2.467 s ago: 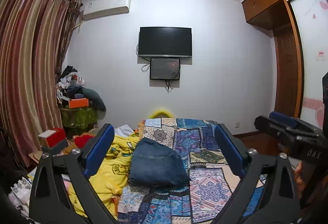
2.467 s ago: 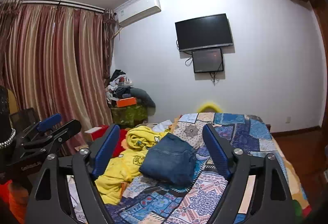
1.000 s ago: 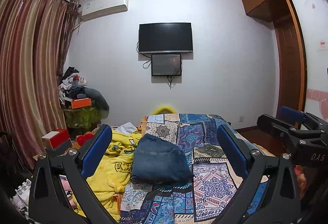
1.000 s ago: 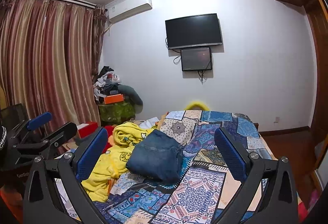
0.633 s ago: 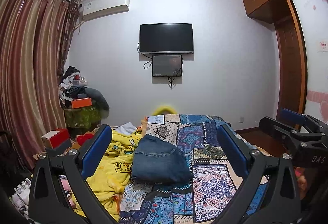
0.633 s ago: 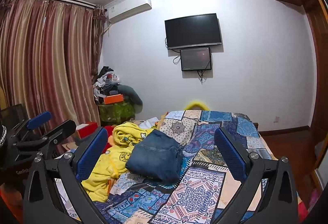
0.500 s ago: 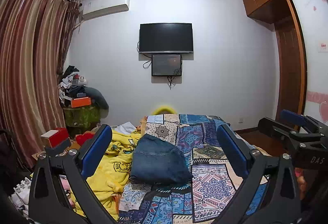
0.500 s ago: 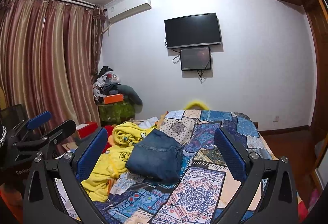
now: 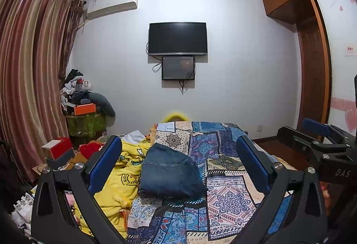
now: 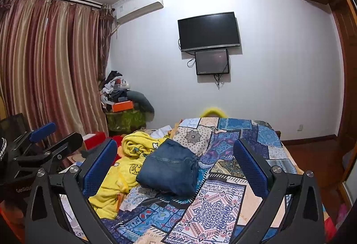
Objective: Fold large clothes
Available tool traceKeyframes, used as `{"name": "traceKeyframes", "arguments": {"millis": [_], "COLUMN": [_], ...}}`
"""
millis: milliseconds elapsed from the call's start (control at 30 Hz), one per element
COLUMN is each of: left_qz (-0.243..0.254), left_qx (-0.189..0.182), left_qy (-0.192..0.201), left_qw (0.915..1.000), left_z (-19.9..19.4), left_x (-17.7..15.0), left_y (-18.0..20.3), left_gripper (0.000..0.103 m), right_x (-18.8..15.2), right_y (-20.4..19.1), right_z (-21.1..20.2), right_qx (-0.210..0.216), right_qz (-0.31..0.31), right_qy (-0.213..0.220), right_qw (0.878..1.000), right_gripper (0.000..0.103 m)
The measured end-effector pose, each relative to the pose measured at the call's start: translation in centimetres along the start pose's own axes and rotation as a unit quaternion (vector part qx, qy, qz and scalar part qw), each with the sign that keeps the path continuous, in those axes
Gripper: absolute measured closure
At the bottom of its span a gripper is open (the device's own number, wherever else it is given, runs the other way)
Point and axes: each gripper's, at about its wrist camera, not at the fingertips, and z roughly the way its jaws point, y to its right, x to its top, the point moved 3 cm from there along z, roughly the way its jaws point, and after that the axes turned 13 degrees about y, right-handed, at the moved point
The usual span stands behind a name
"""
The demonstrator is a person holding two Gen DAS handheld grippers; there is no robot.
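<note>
While ungrasped, jeans (image 9: 170, 173) beyond gripper (image 9: 178, 163).

Bed (image 9: 225, 197) right half bare, open to pass; folded jeans (image 9: 169, 173) mid-bed; yellow blanket (image 9: 121, 173) heaped along left edge.

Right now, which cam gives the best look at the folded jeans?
Left wrist. The folded jeans sit almost centred between its fingers, top face and waistband seam square to the lens. The right wrist view shows the jeans whole too, but left of centre and seen more cornerwise.
</note>
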Motion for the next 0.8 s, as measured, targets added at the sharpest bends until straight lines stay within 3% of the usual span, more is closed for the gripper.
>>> {"name": "traceKeyframes", "arguments": {"millis": [800], "left_qz": [-0.003], "left_qx": [-0.016], "left_qy": [-0.016], "left_qw": [0.9997], "left_z": [0.78], "left_x": [-0.79], "left_y": [0.11], "left_gripper": [0.0], "right_x": [-0.4], "right_y": [-0.1], "right_z": [0.43], "right_qx": [-0.01], "right_qz": [-0.001], "right_qy": [-0.007], "right_qw": [1.0], "right_gripper": [0.0]}}
